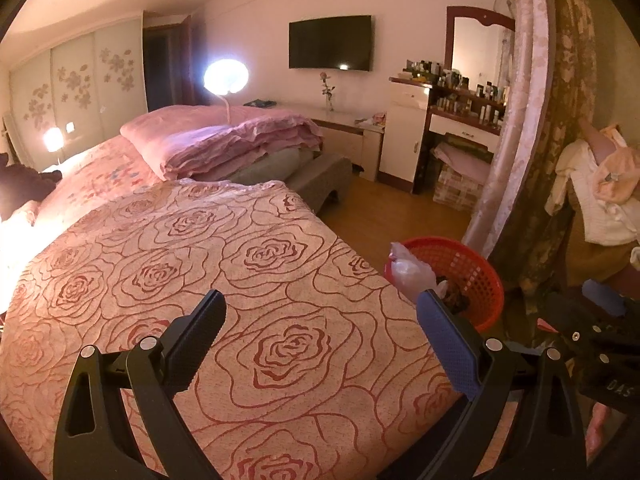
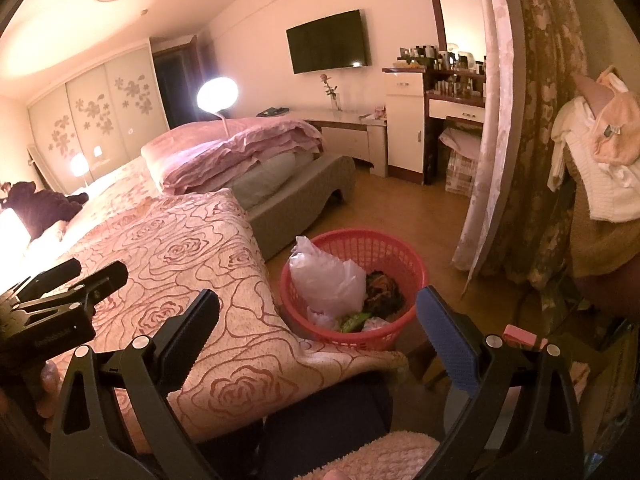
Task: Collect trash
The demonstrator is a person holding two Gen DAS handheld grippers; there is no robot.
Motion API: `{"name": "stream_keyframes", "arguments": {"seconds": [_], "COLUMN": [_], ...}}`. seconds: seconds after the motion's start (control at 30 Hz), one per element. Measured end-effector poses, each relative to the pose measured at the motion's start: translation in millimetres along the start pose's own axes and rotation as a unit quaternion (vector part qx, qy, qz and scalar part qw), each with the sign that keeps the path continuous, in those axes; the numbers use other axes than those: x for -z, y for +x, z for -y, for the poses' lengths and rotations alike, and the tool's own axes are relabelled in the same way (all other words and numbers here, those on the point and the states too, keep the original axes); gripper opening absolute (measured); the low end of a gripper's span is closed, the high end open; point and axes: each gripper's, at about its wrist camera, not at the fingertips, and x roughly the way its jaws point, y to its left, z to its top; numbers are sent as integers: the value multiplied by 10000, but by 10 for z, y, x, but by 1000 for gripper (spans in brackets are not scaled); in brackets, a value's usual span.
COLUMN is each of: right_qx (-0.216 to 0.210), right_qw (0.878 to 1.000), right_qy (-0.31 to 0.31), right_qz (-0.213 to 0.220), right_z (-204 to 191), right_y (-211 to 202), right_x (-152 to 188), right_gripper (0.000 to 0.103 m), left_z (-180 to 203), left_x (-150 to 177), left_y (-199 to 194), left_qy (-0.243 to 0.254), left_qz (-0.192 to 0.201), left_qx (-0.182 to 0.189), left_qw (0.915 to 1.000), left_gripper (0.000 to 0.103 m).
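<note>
A red mesh basket (image 2: 384,250) stands on the wood floor beside the bed. It holds a crumpled clear plastic bag (image 2: 326,280), dark scraps (image 2: 384,294) and a green wrapper (image 2: 354,322). My right gripper (image 2: 320,314) is open and empty, held above the bed edge with the basket between its fingers. My left gripper (image 1: 322,310) is open and empty over the rose-patterned bedspread (image 1: 240,264). The basket (image 1: 468,266) lies just past its right finger. The left gripper also shows at the left edge of the right wrist view (image 2: 76,280).
The bed carries folded pink quilts (image 1: 224,140) and a dark plush toy (image 2: 40,204). A grey bench (image 2: 304,192) stands at the bed's foot. Curtains (image 2: 532,120), hanging clothes (image 2: 600,152), a dresser (image 1: 464,120) and a wall TV (image 1: 330,42) lie beyond. A pink object (image 2: 520,336) lies on the floor.
</note>
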Motion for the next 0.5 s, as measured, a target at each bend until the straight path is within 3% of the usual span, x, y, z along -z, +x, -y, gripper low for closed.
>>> {"name": "stream_keyframes", "arguments": {"seconds": [0.3,0.5], "right_qx": [33,-81], "right_qw": [10000,9997], "right_qy": [17,-189], "right_qz": [-51,-142], "right_z": [28,-57], "right_y": [70,168], "right_x": [63,132], "right_gripper": [96,96], "left_z": [-41,-346], "left_x": [-58,-65], "left_y": [-6,-75], "left_qy": [-60,-242], "left_qz": [-84,-15], "left_qx": [-44,-470], "left_qw": [9999,9986], "left_gripper": [92,92]}}
